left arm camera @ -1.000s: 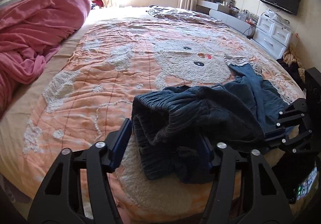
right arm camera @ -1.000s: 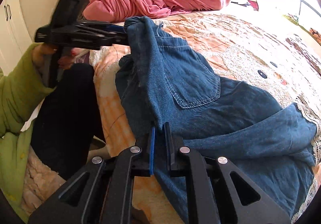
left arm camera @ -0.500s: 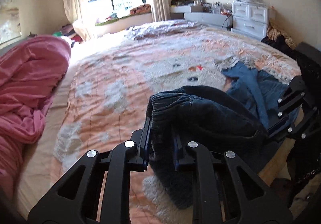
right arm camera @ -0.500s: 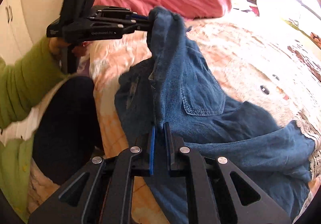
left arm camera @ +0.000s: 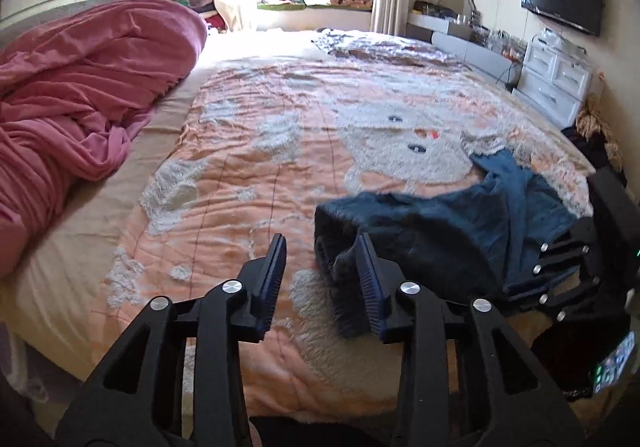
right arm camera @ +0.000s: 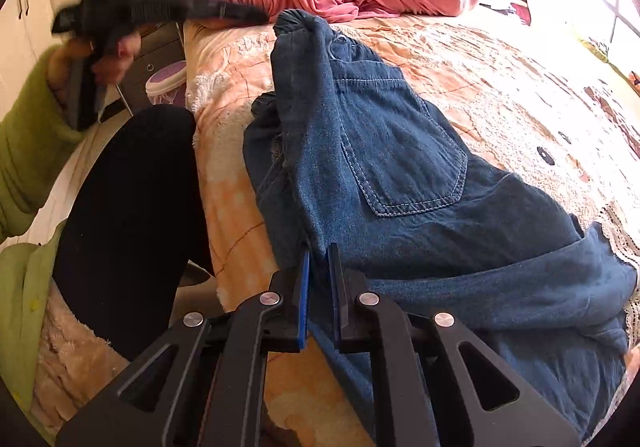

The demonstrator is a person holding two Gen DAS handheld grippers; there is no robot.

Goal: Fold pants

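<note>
On the bed (left arm camera: 248,183), seen from the left wrist, the pants (left arm camera: 448,231) lie bunched near the front edge, waistband end just ahead of the left tongs (left arm camera: 320,279). These tongs stand spread wide with nothing between them, though the right pad touches the cloth. A pink quilt (left arm camera: 80,87) is heaped at far left.

From the right wrist, the right tongs (right arm camera: 318,287) are clenched on a fold of the pants (right arm camera: 400,175) at the side seam, back pocket (right arm camera: 404,155) facing up. The left tongs (right arm camera: 160,11) blur above the bed, apart from the waistband (right arm camera: 296,23).

Soft denim, I judge: limp, moderately heavy, not slippery. Best gripped at waistband corners or seams, where the thick layers hold.
</note>
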